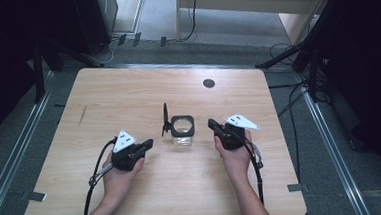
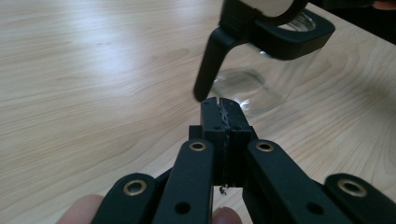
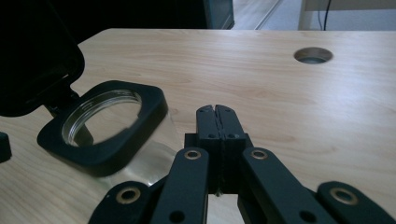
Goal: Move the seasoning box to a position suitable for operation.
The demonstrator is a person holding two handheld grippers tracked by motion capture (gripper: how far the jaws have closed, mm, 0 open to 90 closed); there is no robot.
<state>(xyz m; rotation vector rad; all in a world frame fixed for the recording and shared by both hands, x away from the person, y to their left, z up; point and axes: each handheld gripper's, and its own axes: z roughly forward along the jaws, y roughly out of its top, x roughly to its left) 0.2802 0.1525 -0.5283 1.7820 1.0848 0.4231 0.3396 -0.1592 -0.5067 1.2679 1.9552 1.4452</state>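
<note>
My left gripper (image 1: 148,143) sits at the left of the counter (image 1: 127,91), held in my left hand (image 1: 120,174), pointing right toward the jar. Jaws pressed together, nothing between them; in the left gripper view the tips (image 2: 221,105) meet flush. White three-cornered plate (image 1: 124,140) on top, black cable (image 1: 95,178) trailing back toward me.

Centre of the counter: clear glass jar (image 1: 183,138) with a black square collar (image 1: 182,126) around its mouth, standing upright. Its black flip lid (image 1: 165,120) is open, hinged up on the jar's left side, standing roughly on edge. In the left gripper view the jar (image 2: 261,79) is just ahead and right of my gripper tips, near but apart, with a black tab (image 2: 210,65) hanging down from the collar. In the right gripper view the collar (image 3: 107,135) is to the left of my jaws, mouth open, the raised lid (image 3: 32,60) dark at far left.

My right gripper (image 1: 212,123) is just right of the jar, in my right hand (image 1: 236,157), pointing left at it, close but not touching as far as I can tell. Jaws pressed together, empty; tips (image 3: 215,111) closed in the right gripper view. Cable (image 1: 257,168) trails back.

Round hole (image 1: 208,83) in the counter farther back, right of centre.
</note>
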